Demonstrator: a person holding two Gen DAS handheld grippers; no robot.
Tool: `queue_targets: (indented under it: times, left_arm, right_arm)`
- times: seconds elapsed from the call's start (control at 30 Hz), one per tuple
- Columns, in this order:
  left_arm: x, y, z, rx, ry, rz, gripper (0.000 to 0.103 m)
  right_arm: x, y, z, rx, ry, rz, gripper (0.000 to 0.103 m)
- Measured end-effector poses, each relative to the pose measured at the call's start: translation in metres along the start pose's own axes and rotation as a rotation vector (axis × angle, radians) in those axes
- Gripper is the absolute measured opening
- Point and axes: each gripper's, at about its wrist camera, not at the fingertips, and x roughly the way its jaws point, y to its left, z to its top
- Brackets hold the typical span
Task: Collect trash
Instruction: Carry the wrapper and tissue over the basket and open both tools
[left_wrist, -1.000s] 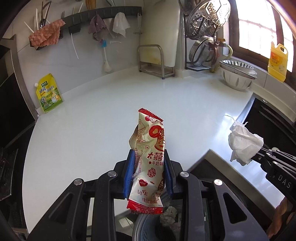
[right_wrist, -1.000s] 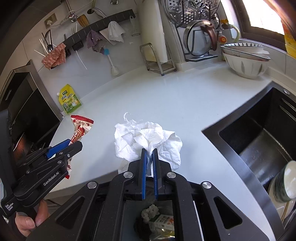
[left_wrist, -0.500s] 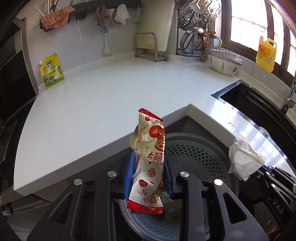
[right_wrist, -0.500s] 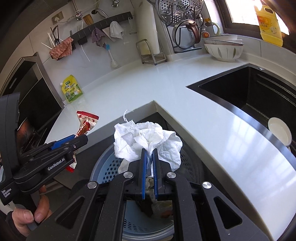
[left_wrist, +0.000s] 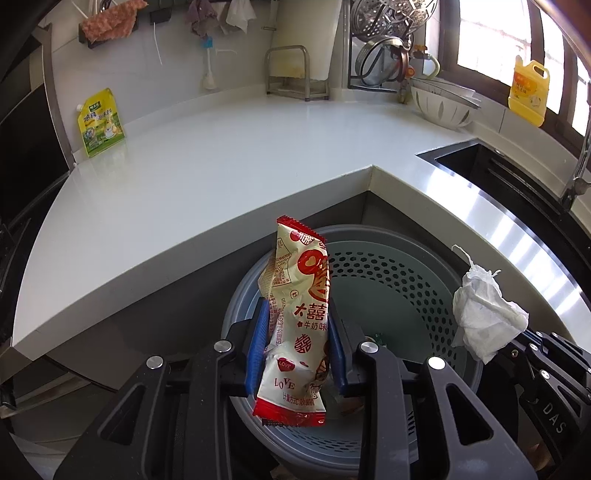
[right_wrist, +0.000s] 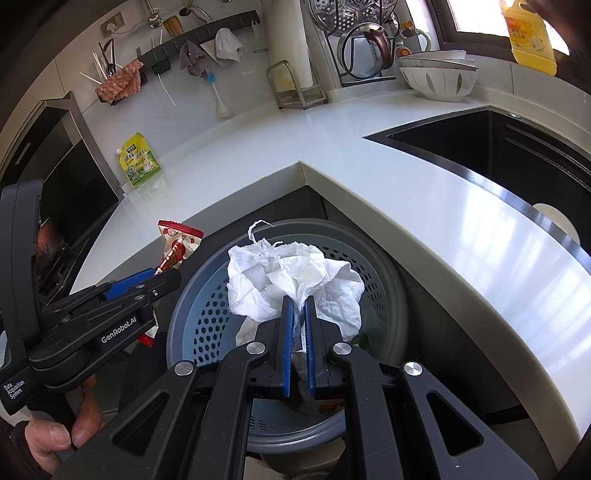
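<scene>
Left gripper (left_wrist: 297, 334) is clamped on the wrapper (left_wrist: 299, 317), held upright above the bin (left_wrist: 406, 273). Right gripper (right_wrist: 299, 325) is clamped on the tissue (right_wrist: 291, 280), also over the bin, below the counter (left_wrist: 207, 173) edge

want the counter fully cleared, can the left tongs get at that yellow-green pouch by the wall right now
Probably not yet: the left tongs are shut on the snack wrapper over the bin. The counter toward the pouch looks open.

Left tongs (left_wrist: 297, 347) grip a red-and-cream snack wrapper (left_wrist: 299, 321) upright over the perforated grey bin (left_wrist: 399, 280), below the white bench (left_wrist: 207, 177).
</scene>
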Motion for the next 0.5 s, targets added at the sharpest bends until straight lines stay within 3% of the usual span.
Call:
queue_targets:
  times: [0.5]
  left_arm:
    - [0.039, 0.001, -0.002, -0.013, 0.079, -0.019, 0.031]
  right_arm:
    - [0.034, -0.004, 0.001, -0.003, 0.069, -0.001, 0.006]
